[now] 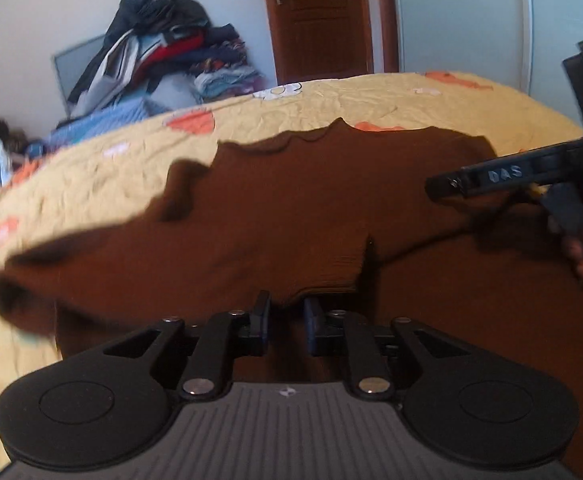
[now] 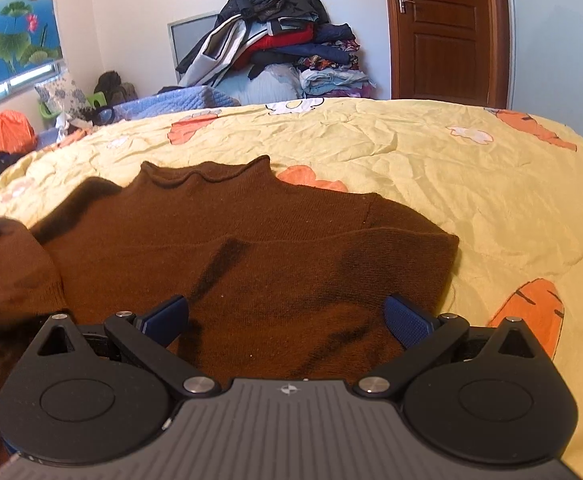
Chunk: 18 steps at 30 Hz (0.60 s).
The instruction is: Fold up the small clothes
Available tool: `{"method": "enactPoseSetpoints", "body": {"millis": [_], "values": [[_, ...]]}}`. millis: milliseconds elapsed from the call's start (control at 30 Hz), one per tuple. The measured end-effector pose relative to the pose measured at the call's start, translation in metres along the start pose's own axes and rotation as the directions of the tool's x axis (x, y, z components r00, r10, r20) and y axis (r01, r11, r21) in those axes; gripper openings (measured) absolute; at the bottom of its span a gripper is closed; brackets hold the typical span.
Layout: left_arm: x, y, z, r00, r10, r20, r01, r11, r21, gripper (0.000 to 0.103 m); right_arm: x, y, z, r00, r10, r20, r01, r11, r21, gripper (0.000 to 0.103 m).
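A small brown knit sweater (image 2: 251, 240) lies on the yellow carrot-print bedspread (image 2: 431, 152), collar toward the far side. In the left wrist view my left gripper (image 1: 287, 312) is shut on the ribbed cuff of the sweater's sleeve (image 1: 331, 276) and holds it lifted over the body of the sweater (image 1: 311, 184). The right gripper's body (image 1: 531, 176) shows at the right edge there, held by a hand. In the right wrist view my right gripper (image 2: 291, 316) is open and empty, low over the sweater's lower right part. The lifted sleeve (image 2: 7, 264) shows at the left.
A tall pile of clothes (image 2: 275, 32) stands beyond the bed's far edge against the wall. A brown wooden door (image 2: 443, 28) is at the back right. A blue quilt (image 2: 179, 102) and clutter lie at the far left. Bare bedspread lies right of the sweater.
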<state>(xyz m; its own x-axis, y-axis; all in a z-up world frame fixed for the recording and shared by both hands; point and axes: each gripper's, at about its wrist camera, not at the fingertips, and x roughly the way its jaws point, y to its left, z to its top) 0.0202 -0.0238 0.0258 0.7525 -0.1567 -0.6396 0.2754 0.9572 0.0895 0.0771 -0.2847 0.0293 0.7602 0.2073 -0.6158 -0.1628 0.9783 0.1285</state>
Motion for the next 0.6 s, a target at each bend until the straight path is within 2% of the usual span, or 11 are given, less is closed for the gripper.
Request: {"method": "enactPoseSetpoints", "body": {"millis": [33, 67, 100, 167, 200, 267, 333, 400, 467, 533, 600], "values": [[-0.008, 0.005, -0.007, 1.0, -0.012, 0.009, 0.012, 0.999, -0.043, 0.028, 0.0, 0.0, 0.001, 1.0, 0.004, 0.0, -0.004, 1.0, 0.004, 0.103], [-0.016, 0.013, -0.015, 1.0, -0.02, 0.023, 0.022, 0.996, -0.087, 0.043, -0.001, 0.001, 0.003, 1.0, 0.001, -0.004, -0.001, 1.0, 0.009, 0.103], [-0.022, 0.02, -0.022, 0.999, -0.022, 0.042, 0.027, 0.992, -0.121, 0.071, -0.005, 0.003, 0.008, 1.0, -0.011, -0.01, 0.011, 0.999, 0.043, 0.101], [-0.035, 0.029, -0.039, 0.995, 0.013, 0.097, 0.003, 0.986, -0.168, 0.094, -0.02, 0.006, 0.017, 0.999, 0.046, 0.021, -0.049, 0.98, 0.19, 0.096], [-0.039, 0.032, -0.046, 0.993, 0.038, 0.115, -0.017, 0.983, -0.183, 0.095, -0.027, 0.009, 0.02, 0.989, 0.139, 0.042, -0.145, 0.953, 0.267, 0.096], [-0.036, 0.037, -0.054, 0.996, 0.05, 0.078, -0.031, 0.974, -0.225, 0.095, -0.022, 0.022, 0.023, 0.942, 0.336, 0.001, -0.311, 0.873, 0.377, 0.096], [-0.035, 0.044, -0.054, 0.996, 0.033, 0.077, -0.01, 0.959, -0.282, 0.095, -0.005, 0.043, 0.025, 0.9, 0.427, -0.089, -0.359, 0.841, 0.404, 0.092], [-0.034, 0.045, -0.054, 0.996, 0.053, 0.078, -0.028, 0.955, -0.295, 0.095, 0.014, 0.059, 0.026, 0.886, 0.432, -0.167, -0.335, 0.848, 0.411, 0.085], [-0.031, 0.043, -0.052, 0.997, 0.051, 0.054, -0.034, 0.959, -0.28, 0.095, 0.03, 0.07, 0.025, 0.882, 0.415, -0.224, -0.302, 0.862, 0.408, 0.073], [-0.032, 0.043, -0.053, 0.997, 0.047, 0.053, -0.031, 0.962, -0.27, 0.095, 0.034, 0.081, 0.026, 0.883, 0.407, -0.233, -0.301, 0.873, 0.384, 0.072], [-0.033, 0.045, -0.055, 0.997, 0.045, 0.057, -0.028, 0.96, -0.279, 0.095, 0.033, 0.089, 0.027, 0.874, 0.413, -0.257, -0.309, 0.879, 0.362, 0.062]]}}
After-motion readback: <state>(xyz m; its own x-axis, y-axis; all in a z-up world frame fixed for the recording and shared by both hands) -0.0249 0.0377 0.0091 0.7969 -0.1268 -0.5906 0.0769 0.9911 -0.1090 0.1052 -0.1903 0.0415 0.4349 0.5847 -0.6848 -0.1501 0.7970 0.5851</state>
